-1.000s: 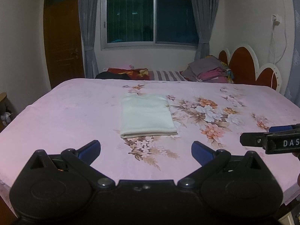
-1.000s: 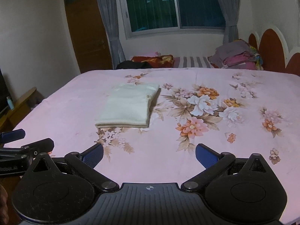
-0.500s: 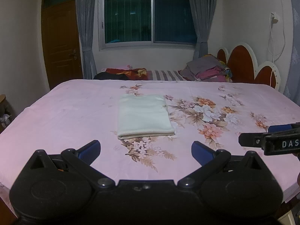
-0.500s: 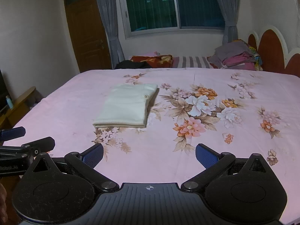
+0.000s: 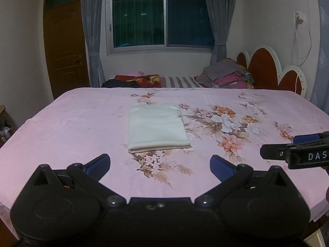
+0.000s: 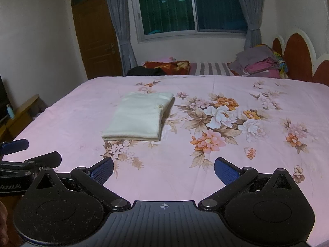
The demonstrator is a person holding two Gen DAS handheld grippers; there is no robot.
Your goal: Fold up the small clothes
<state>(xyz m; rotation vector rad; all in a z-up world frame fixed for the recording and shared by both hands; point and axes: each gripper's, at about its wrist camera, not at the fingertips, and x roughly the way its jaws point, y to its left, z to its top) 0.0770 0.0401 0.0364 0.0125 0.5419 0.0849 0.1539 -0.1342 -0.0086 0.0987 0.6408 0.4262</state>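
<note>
A cream garment [image 5: 155, 126], folded into a neat rectangle, lies flat on the pink floral bed sheet [image 5: 72, 127]; it also shows in the right wrist view [image 6: 139, 117]. My left gripper [image 5: 160, 164] is open and empty, held above the bed's near edge, short of the garment. My right gripper [image 6: 163, 168] is open and empty, also near the front edge, to the right of the garment. Each gripper's fingers show at the other view's edge: the right one's fingers [image 5: 296, 151] and the left one's fingers [image 6: 43, 160].
A pile of folded clothes [image 5: 226, 75] and a striped pillow [image 5: 178, 82] lie beyond the bed's far edge. A red and white headboard [image 5: 267, 68] stands at the right. A wooden door [image 5: 65, 47] and a curtained window [image 5: 160, 20] are behind.
Both grippers have drifted back and up slightly, so the garment sits a bit lower and farther in view. Both stay open and empty. The garment has not moved.
</note>
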